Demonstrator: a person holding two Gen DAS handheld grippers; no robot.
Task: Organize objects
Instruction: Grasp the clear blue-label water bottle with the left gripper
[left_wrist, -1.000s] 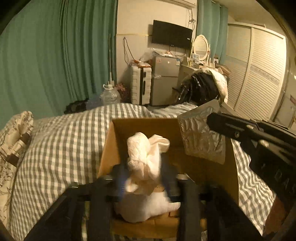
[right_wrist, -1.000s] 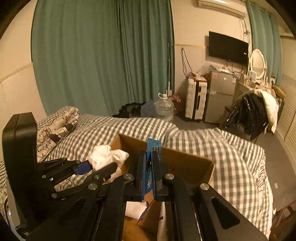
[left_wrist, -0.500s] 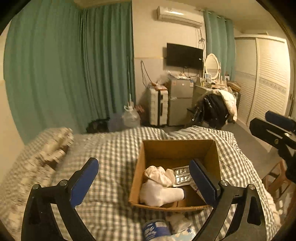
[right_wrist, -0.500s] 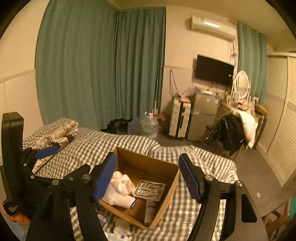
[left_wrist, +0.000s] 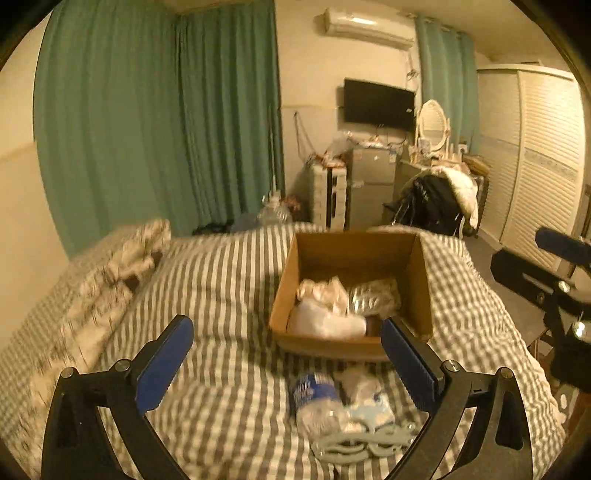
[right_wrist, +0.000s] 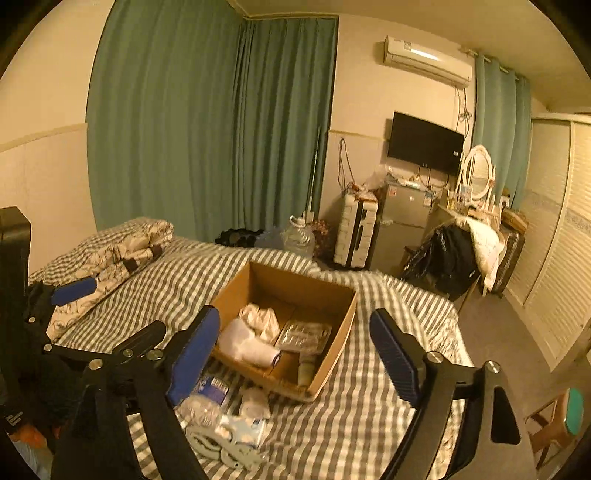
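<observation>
Both tongs have drawn back from the cardboard box (left_wrist: 354, 291) since a second ago, when the left pair pinched white cloth over it and the right pair held a flat packet; half a second ago they were already spread and empty, and they have pulled further away since. Left tongs (left_wrist: 286, 363) now stand wide apart with nothing between the blue pads (left_wrist: 164, 365), hovering above the checked bed (left_wrist: 221, 295) on the near side of the box. Right tongs (right_wrist: 295, 354) are likewise spread wide and hold nothing, hanging over the box's near edge in their own view.

Open-topped, the box (right_wrist: 284, 325) sits on the bed and holds a bunched white cloth (right_wrist: 258, 317) toward its left, a rolled white piece (right_wrist: 251, 345) lying in front of that, and a silvery blister pack (right_wrist: 304, 332) flat on the right. A pale tube-like item (right_wrist: 306, 371) lies at the near right corner; what it is cannot be made out.

Outside the box, just in front of its near wall, lie a crushed plastic bottle (left_wrist: 317, 402) with a blue label, a light blue packet (right_wrist: 240, 430) and a pale plastic hanger-like piece (left_wrist: 362, 441), close together on the bedcover
</observation>
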